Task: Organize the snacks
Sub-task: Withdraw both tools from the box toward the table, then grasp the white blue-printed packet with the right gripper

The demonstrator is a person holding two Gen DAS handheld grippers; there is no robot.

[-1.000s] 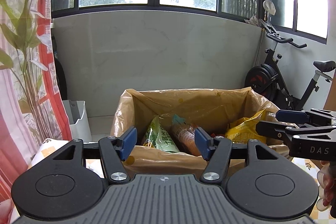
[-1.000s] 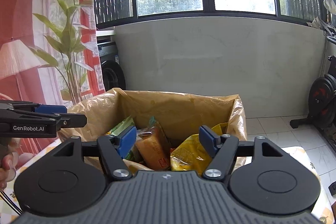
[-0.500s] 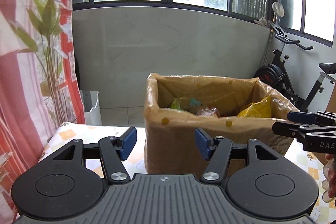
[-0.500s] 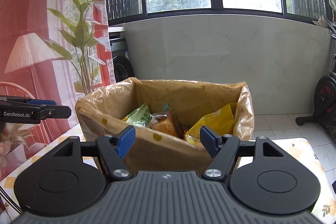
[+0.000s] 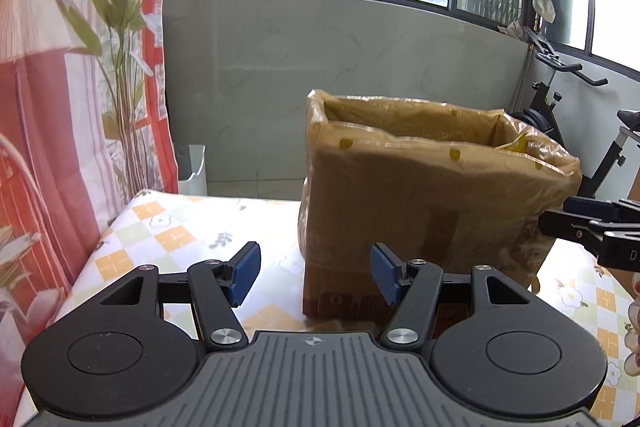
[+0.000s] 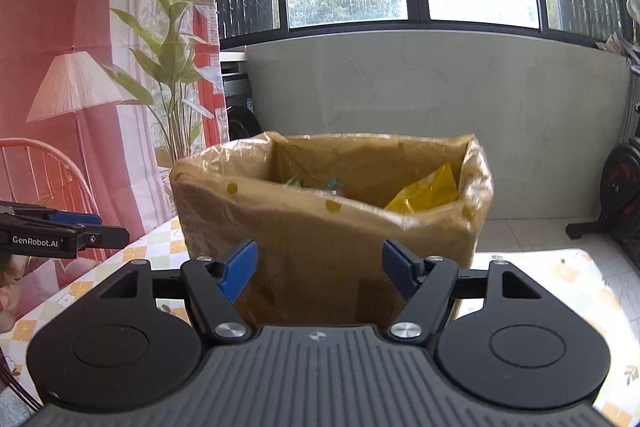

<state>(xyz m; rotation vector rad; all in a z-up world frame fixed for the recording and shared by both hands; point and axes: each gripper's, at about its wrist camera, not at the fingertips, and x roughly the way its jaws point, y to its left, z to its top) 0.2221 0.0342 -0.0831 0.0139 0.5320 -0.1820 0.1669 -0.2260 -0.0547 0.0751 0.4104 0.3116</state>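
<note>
A cardboard box lined with a tan plastic bag stands on the table; it also shows in the right wrist view. Inside it I see the top of a yellow snack bag and bits of other packets. My left gripper is open and empty, low in front of the box's left corner. My right gripper is open and empty, in front of the box's near wall. Each gripper shows at the edge of the other's view: the right, the left.
The table has a checked flower-print cloth. A printed curtain hangs at the left. An exercise bike stands at the right behind the table. A tiled wall and windows lie beyond. A white bin stands on the floor.
Both grippers have pulled back and down from above the box, so I see its outer wall instead of its contents. Both stay open and empty.
</note>
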